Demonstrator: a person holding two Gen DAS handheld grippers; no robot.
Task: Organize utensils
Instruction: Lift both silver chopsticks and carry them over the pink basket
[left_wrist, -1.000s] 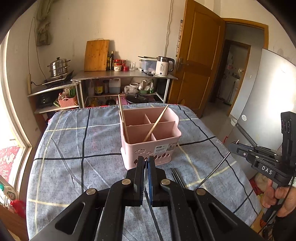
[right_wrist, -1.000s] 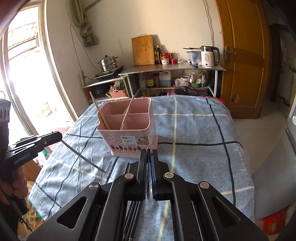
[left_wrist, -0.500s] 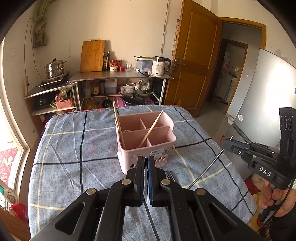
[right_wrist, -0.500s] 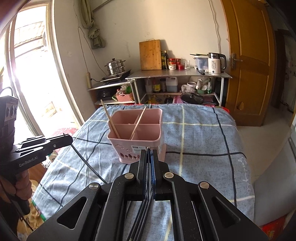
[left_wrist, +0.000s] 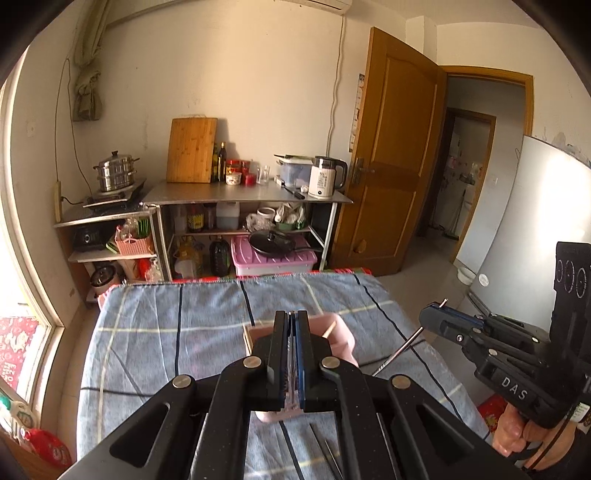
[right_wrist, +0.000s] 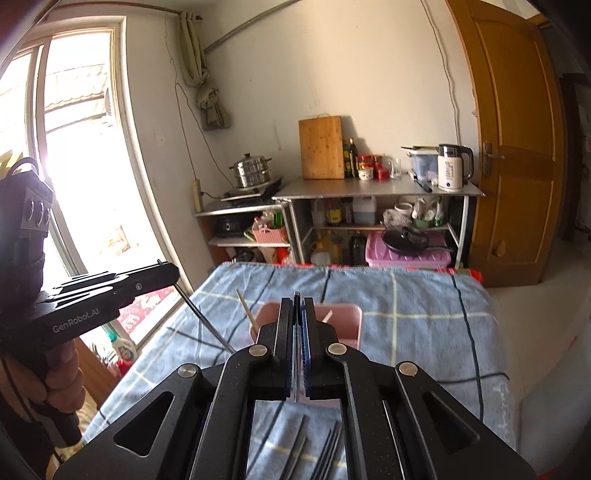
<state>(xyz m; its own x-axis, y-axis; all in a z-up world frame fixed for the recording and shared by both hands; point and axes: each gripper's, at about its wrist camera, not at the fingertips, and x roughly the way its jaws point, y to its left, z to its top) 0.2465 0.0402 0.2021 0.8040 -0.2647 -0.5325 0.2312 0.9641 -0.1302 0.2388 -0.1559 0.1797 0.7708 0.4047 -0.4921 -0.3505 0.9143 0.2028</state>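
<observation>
Pink caddy (right_wrist: 341, 319) on blue plaid cloth (right_wrist: 413, 314); black tools.

Light source: you have daylight pouring in through the window (right_wrist: 77, 155), which is blown out to near white in the right wrist view.
Glare: a hazy flare spreads from that glass over the left gripper (right_wrist: 162, 273) beside it.
Room tone: the wall (left_wrist: 240, 74) looks warm and evenly lit; the doorway (left_wrist: 476, 173) behind the door is dim.
Shadows: soft ones lie under the shelf unit (left_wrist: 243, 221).
Distortion: your fisheye bends the window frame and door (right_wrist: 517, 147), with black vignette at the corners.
Focus: the blue checked cloth (left_wrist: 155, 332) looks slightly smeared; the near gripper bodies are soft.
</observation>
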